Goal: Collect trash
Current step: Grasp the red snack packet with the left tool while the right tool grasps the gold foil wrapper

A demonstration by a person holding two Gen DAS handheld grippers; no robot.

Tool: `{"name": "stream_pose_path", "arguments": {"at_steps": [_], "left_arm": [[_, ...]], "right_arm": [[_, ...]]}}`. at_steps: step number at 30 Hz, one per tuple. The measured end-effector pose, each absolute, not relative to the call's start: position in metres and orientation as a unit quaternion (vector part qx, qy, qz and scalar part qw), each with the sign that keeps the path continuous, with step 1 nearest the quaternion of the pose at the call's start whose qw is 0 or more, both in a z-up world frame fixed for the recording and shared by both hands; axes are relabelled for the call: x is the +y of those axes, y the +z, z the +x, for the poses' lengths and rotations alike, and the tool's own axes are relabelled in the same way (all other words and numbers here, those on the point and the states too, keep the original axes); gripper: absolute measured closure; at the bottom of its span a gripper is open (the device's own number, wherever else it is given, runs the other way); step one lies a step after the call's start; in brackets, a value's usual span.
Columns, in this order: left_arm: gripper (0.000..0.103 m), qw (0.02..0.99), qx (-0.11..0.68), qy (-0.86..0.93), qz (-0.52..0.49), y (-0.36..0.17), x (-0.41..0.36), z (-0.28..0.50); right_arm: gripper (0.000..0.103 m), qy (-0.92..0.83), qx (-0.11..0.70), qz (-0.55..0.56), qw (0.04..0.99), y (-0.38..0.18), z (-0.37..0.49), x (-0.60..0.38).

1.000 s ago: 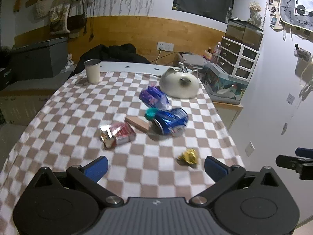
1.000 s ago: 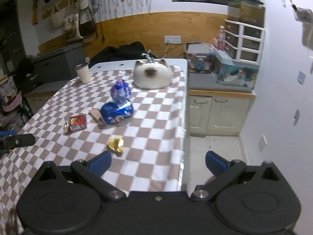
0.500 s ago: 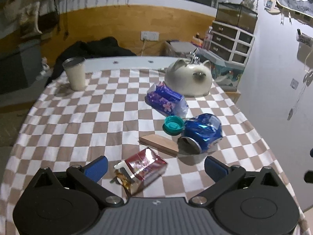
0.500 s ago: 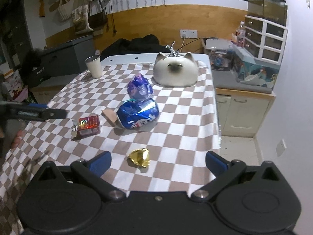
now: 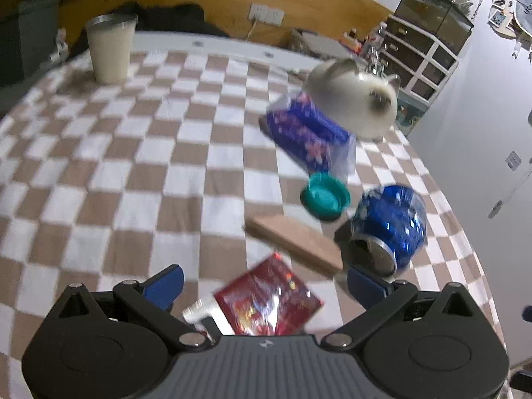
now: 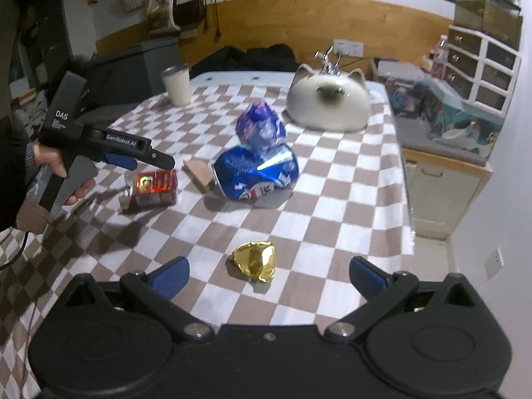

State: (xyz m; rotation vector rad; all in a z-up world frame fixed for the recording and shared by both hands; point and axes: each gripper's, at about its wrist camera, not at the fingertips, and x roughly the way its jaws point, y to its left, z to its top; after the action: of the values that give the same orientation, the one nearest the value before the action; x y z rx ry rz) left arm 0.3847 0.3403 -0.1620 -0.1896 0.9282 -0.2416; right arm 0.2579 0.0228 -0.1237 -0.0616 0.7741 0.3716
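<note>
A red cigarette pack [image 5: 269,299] lies on the checked tablecloth [image 5: 139,173] between the open fingers of my left gripper [image 5: 266,282]; in the right wrist view the left gripper [image 6: 146,161] hovers right over the pack [image 6: 154,188]. Beyond it lie a brown block [image 5: 292,239], a teal cap [image 5: 326,196], a crushed blue can [image 5: 389,226] and a purple wrapper [image 5: 306,136]. My right gripper [image 6: 267,274] stands open, with a gold foil wad [image 6: 254,261] between its fingertips. The can [image 6: 256,173] lies further on.
A white cat-shaped dish [image 6: 329,103] and a cream cup [image 6: 178,86] stand at the table's far side. The table's right edge [image 6: 407,179] drops to the floor beside a low cabinet [image 6: 445,196]. A person's hand [image 6: 50,163] holds the left gripper's handle.
My left gripper has moved forward and down, so the red pack now lies between its fingers. My right gripper has come in over the table, bringing the gold foil between its fingertips.
</note>
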Motion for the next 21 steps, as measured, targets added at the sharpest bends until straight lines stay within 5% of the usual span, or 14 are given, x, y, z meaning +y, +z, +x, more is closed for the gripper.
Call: {"name": "stream_pose_path", "arguments": {"at_steps": [13,21], "left_arm": [[0.000,0.858,0.471,-0.177,-0.102,-0.177,0.303,0.319],[0.001,0.872,0.463,-0.055,-0.150,-0.173,0.287,0.317]], "right_arm": [[0.023,0.217,0.423,-0.077,0.877,-0.169,0.297,0.051],[0.044,0.201,0.448,-0.043,0.870,-0.183,0.320,0.067]]}}
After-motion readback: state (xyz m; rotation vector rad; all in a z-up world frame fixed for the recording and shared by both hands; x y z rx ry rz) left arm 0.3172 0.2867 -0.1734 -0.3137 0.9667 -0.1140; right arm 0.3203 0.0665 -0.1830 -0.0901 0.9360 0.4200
